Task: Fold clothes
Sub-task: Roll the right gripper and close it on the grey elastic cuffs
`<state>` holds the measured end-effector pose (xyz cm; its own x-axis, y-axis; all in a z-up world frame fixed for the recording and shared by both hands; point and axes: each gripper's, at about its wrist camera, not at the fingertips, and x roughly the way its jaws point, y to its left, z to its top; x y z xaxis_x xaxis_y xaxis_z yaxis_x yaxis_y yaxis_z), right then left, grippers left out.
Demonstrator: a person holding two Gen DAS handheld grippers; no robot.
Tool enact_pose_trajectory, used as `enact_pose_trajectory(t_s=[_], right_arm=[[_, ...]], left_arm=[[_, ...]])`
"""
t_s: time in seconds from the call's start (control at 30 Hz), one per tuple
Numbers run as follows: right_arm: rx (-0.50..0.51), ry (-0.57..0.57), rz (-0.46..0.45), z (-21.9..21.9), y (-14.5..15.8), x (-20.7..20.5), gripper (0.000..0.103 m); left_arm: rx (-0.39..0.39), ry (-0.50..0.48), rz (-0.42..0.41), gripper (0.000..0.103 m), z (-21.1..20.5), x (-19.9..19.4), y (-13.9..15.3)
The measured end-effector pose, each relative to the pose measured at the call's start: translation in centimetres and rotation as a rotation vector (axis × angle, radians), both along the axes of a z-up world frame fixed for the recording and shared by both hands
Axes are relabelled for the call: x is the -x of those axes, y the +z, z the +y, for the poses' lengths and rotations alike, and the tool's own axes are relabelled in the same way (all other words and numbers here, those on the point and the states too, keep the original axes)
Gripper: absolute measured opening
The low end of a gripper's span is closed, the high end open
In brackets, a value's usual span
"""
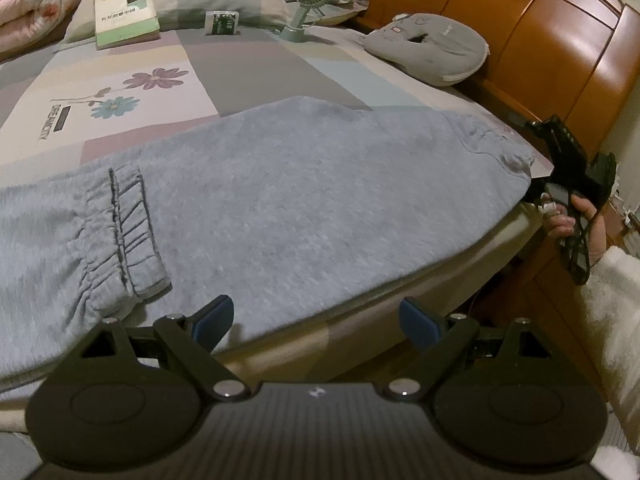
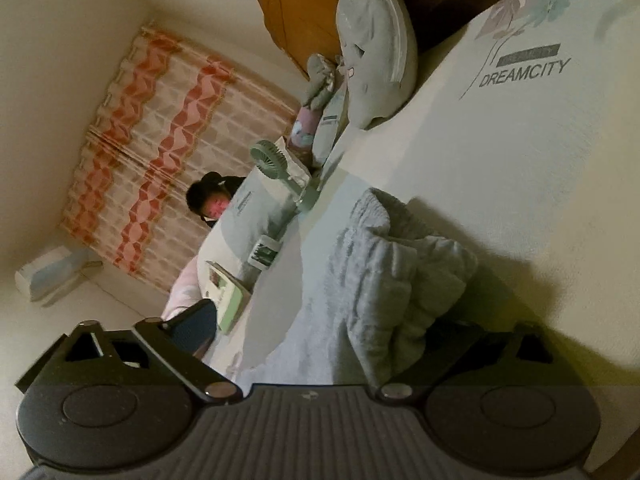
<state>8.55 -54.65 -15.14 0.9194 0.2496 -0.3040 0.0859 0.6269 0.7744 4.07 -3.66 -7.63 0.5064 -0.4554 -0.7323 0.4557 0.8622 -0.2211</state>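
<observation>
Grey sweatpants (image 1: 304, 200) lie flat across the bed, elastic cuffs (image 1: 124, 220) at the left and the waist end (image 1: 496, 144) at the right by the bed's edge. My left gripper (image 1: 318, 322) is open just off the near hem, with nothing between its blue pads (image 1: 214, 320). My right gripper (image 2: 320, 332) stands open at the waist end, where bunched grey cloth (image 2: 400, 276) lies between the jaws and hides the right finger. In the left wrist view a hand (image 1: 576, 220) holds that gripper beside the mattress edge.
On the patterned bedsheet (image 1: 168, 80) behind the pants are a book (image 1: 124, 12), a small card (image 1: 222, 24), a green desk fan (image 1: 308, 4) and a grey round cushion (image 1: 432, 48). A wooden headboard (image 1: 540, 40) runs along the right. A person (image 2: 214, 202) is behind the pillow by the curtain.
</observation>
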Motion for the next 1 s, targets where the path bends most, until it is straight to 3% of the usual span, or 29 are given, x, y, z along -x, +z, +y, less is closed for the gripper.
enact_pose_trajectory(t_s=[0.13,0.47,0.53,0.57,0.6,0.63,1.0], right_arm=[[-0.008,-0.010,-0.013,-0.4,-0.2,-0.1,0.080],[0.026,-0.046,0.010,-0.5,-0.5,-0.2,0.070],[0.043,-0.055,0.025,-0.4,-0.5,-0.2,0.061],[0.051,-0.059,0.032,-0.4,-0.4,-0.2,0.049],[0.059,-0.064,0.039,-0.3,-0.4,-0.2,0.030],[0.068,-0.068,0.047,-0.3,-0.4,-0.2,0.023],[0.166,-0.117,0.127,0.3,-0.3,-0.4,0.024]], left_arm=[[0.013,0.005,-0.003,0.090,0.3,0.0,0.1],[0.037,0.015,-0.004,0.090,1.0,0.2,0.1],[0.043,0.019,-0.004,0.090,1.2,0.2,0.1],[0.046,0.020,-0.004,0.090,1.4,0.2,0.1],[0.050,0.023,-0.004,0.090,1.5,0.2,0.1],[0.053,0.026,-0.003,0.090,1.7,0.2,0.0],[0.030,0.031,-0.008,0.090,2.6,0.1,0.4]])
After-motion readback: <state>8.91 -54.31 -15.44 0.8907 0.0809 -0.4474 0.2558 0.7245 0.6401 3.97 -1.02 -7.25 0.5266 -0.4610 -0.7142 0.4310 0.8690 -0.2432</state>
